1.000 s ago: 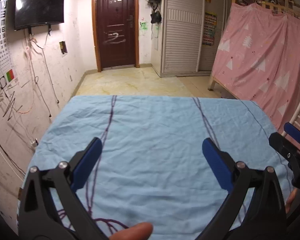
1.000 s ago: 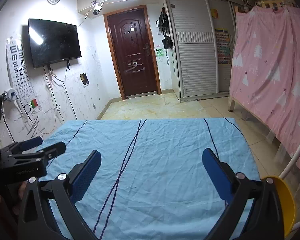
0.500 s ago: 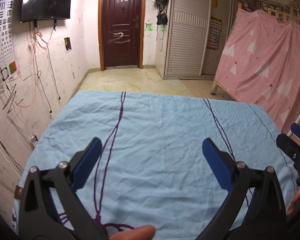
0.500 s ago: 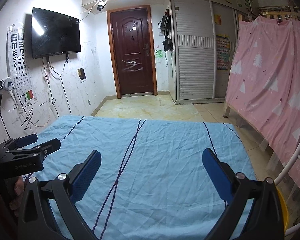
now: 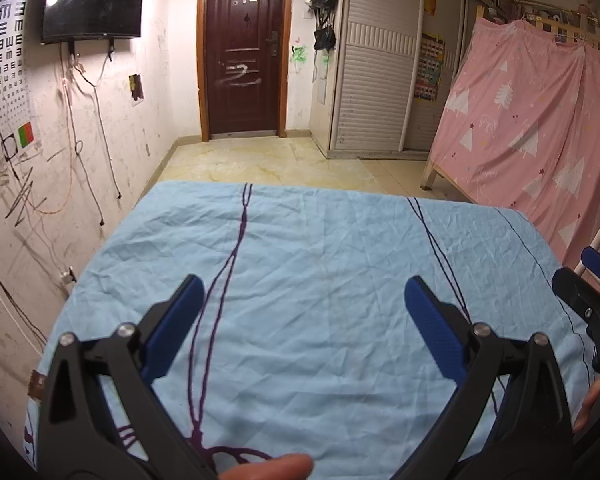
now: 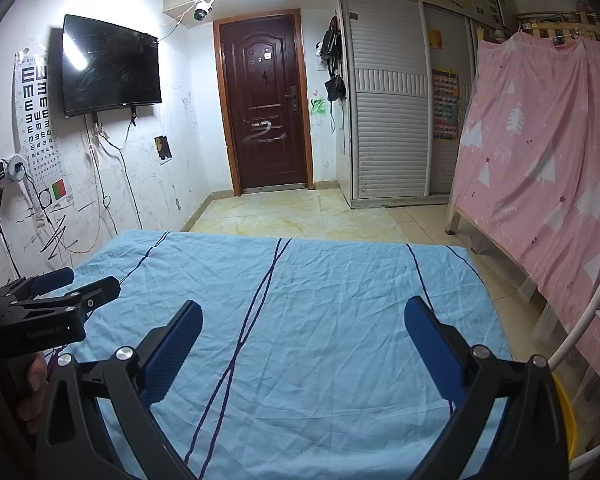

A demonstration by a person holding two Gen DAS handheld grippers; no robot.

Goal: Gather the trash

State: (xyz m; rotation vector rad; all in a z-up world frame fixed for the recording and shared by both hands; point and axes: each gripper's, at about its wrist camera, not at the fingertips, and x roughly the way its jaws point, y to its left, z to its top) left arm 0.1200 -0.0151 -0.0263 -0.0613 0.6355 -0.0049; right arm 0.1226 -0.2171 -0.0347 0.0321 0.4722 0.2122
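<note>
Left gripper [image 5: 304,312] and right gripper [image 6: 304,316] being held above near edge of blue cloth [image 6: 320,300], jaws spread apart, nothing gripped. Trash not being shown anywhere; yellow bin [image 6: 565,412] sitting near right.

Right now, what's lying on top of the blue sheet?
Nothing lies on the blue sheet: only creases and dark printed lines, no trash. Both tools, left and right, hang open above it. Their frames hide the near edge.
</note>
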